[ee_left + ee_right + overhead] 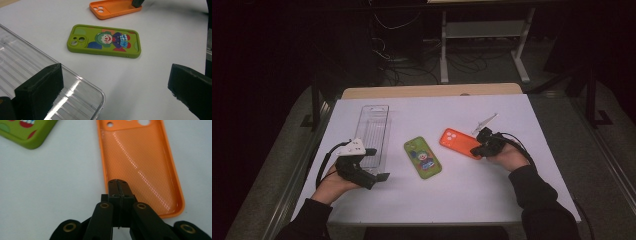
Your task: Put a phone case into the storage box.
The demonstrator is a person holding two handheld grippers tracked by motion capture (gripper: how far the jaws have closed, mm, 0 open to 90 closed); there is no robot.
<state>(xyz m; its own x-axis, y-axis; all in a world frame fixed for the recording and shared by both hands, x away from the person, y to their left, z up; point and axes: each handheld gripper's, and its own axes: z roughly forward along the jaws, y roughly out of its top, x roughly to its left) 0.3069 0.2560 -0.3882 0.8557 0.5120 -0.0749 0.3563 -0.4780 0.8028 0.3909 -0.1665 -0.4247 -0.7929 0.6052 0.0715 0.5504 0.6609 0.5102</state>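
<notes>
An orange phone case (457, 141) lies hollow side up on the white table, right of centre. My right gripper (477, 150) is shut, its tips (117, 183) over the case's (140, 157) near left rim; whether they pinch the rim I cannot tell. A green phone case (422, 157) with a clown picture lies flat at the centre, back side up. My left gripper (378, 164) stands open at the left, nothing between its fingers. One finger (40, 87) hangs over the near corner of a clear plastic tray (57, 100). The green case (103, 41) lies ahead of it.
The clear tray (373, 131) lies lengthwise at the left of the white table top (452, 195). A wooden strip (432, 91) runs along the far edge. Beyond it are dark floor, cables and white table legs (444, 55).
</notes>
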